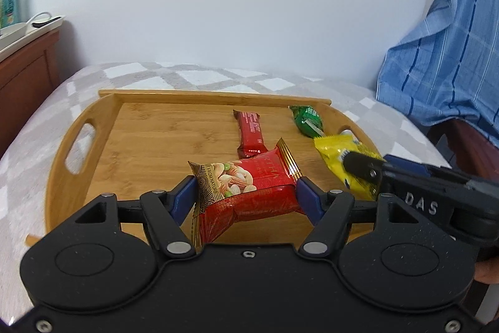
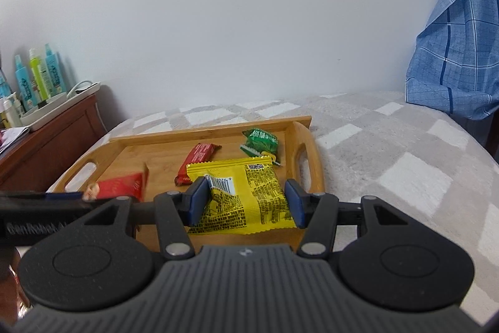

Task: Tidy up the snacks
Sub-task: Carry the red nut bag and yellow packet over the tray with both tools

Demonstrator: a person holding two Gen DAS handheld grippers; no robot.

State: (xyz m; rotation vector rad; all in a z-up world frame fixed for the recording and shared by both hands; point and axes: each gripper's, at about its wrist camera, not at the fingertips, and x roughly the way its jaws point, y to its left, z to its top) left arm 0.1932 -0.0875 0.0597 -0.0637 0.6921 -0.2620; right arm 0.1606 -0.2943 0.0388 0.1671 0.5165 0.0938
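Over on the far left, a wooden cabinet (image 2: 46, 139) carries a white tray (image 2: 59, 105) of bottles (image 2: 37, 77), well apart from the action. Now the wooden tray (image 1: 93, 152) on the checked grey-and-white blanket (image 1: 46, 121): the left gripper (image 1: 246, 195) has its blue pads (image 1: 184, 195) pressed into both sides of the red nut packet (image 1: 249, 186), jaws about half open and the packet pinched between them, over the tray's near middle. Behind it a red bar (image 1: 251, 132) lies flat on the tray floor, and a green packet (image 1: 305, 119) sits near the right handle. On the right, the right gripper (image 2: 246, 202) clamps the yellow packet (image 2: 249, 192) at roughly half width too, its left edge crumpled at the pad, held over the tray's near right side. Far right, blue striped cloth (image 2: 452, 58) hangs by the wall.
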